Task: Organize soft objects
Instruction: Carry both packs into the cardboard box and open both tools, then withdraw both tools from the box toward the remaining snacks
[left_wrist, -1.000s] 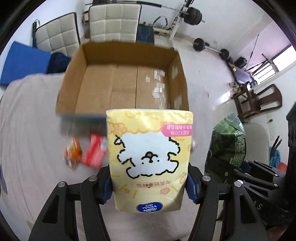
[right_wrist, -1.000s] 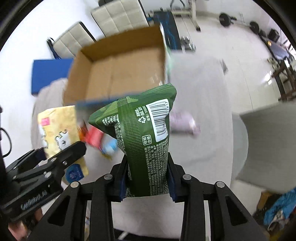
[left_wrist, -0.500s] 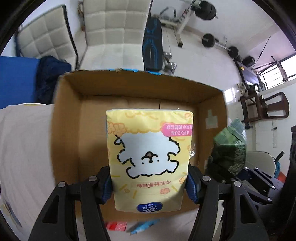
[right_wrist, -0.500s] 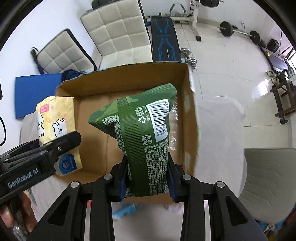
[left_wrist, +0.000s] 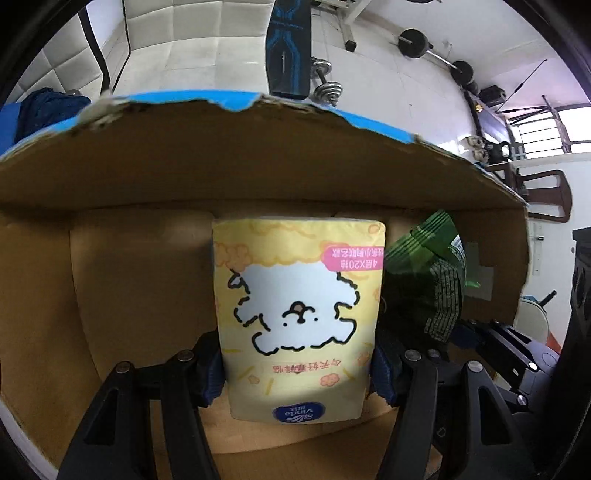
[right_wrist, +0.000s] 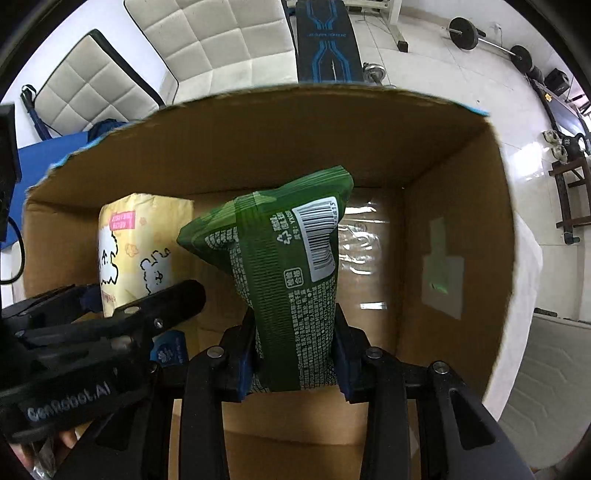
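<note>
My left gripper (left_wrist: 297, 373) is shut on a yellow tissue pack (left_wrist: 297, 314) with a white cartoon dog, held inside the open cardboard box (left_wrist: 140, 280). My right gripper (right_wrist: 295, 358) is shut on a green snack bag (right_wrist: 284, 280) with a barcode, also held inside the box (right_wrist: 439, 206), to the right of the tissue pack (right_wrist: 144, 243). The green bag also shows in the left wrist view (left_wrist: 428, 280). The left gripper's body shows in the right wrist view (right_wrist: 110, 321). Whether either item touches the box floor is hidden.
The box has a torn blue-taped far rim (left_wrist: 221, 101). Beyond it stand white padded chairs (right_wrist: 221, 40), a blue mat (right_wrist: 48, 147), a weight bench (right_wrist: 325, 37) and barbells (left_wrist: 417, 40) on a white floor. A grey cushion (right_wrist: 546, 387) lies at right.
Both grippers have moved forward and down into the box with their items. The box now fills both views and the table items have dropped out of view.
</note>
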